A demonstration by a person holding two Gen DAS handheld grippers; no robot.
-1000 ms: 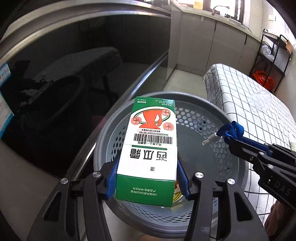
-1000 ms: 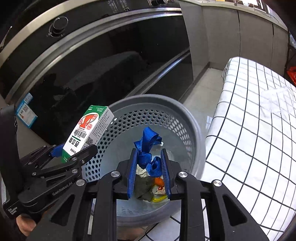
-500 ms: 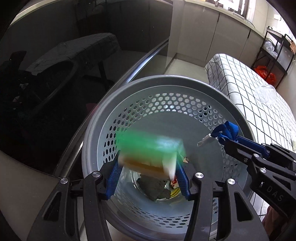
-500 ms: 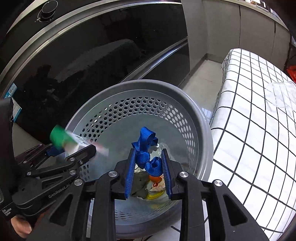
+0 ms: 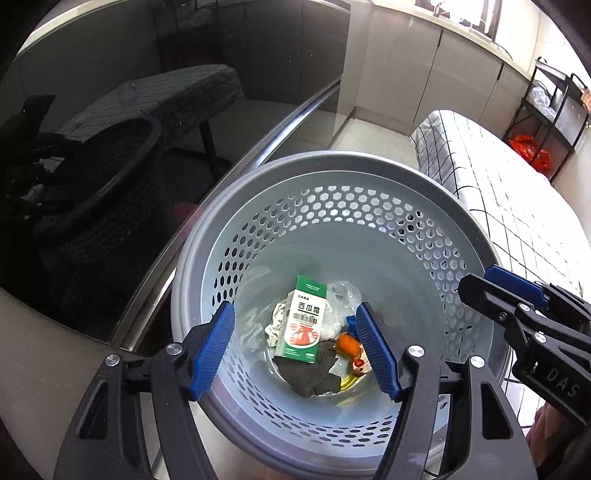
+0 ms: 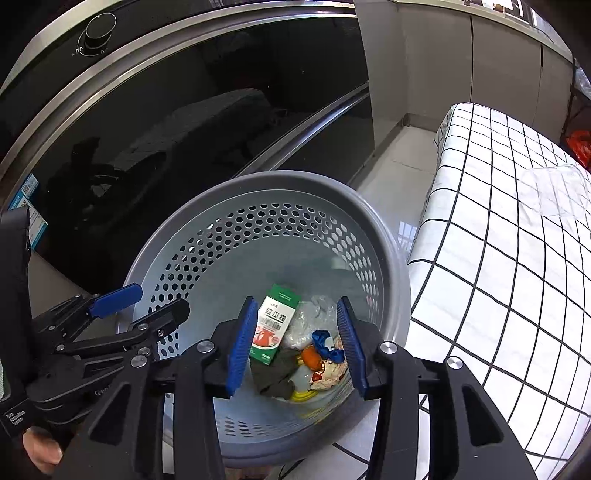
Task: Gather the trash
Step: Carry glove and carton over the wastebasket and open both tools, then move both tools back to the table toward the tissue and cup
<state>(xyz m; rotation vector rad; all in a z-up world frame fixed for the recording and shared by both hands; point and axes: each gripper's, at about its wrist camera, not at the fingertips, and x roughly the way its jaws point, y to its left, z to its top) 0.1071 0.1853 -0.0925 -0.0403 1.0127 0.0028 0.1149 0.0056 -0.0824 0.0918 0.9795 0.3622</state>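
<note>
**Both hand-held grippers empty above the waste basket**

A dark glass appliance front [image 6: 155, 155] with a steel trim band and a round knob [image 6: 98, 35] fills the far side of both views. To the right stands a bench under a white cloth with a black grid [image 6: 517, 288], and a clear plastic piece [image 6: 554, 192] lies on it, well apart from everything else.

Between the appliance and the bench sits a grey perforated basket [image 5: 369, 173]. At its bottom lies a heap of trash: a green and white carton [image 5: 303, 325] resting flat on top, printed face up, over a dark crumpled rag [image 5: 314, 373]. Just beside the carton are crumpled clear plastic [image 5: 341, 295], a small orange piece [image 5: 347, 343] and a blue strap [image 6: 327, 345].

The left hand-held gripper [image 5: 295, 347] hangs over the basket's mouth, its blue pads spreading apart with nothing between them. The right hand-held gripper [image 6: 297, 345] hovers beside it over the same opening, its jaws likewise widening and empty; the strap lies far below them among the trash.
</note>
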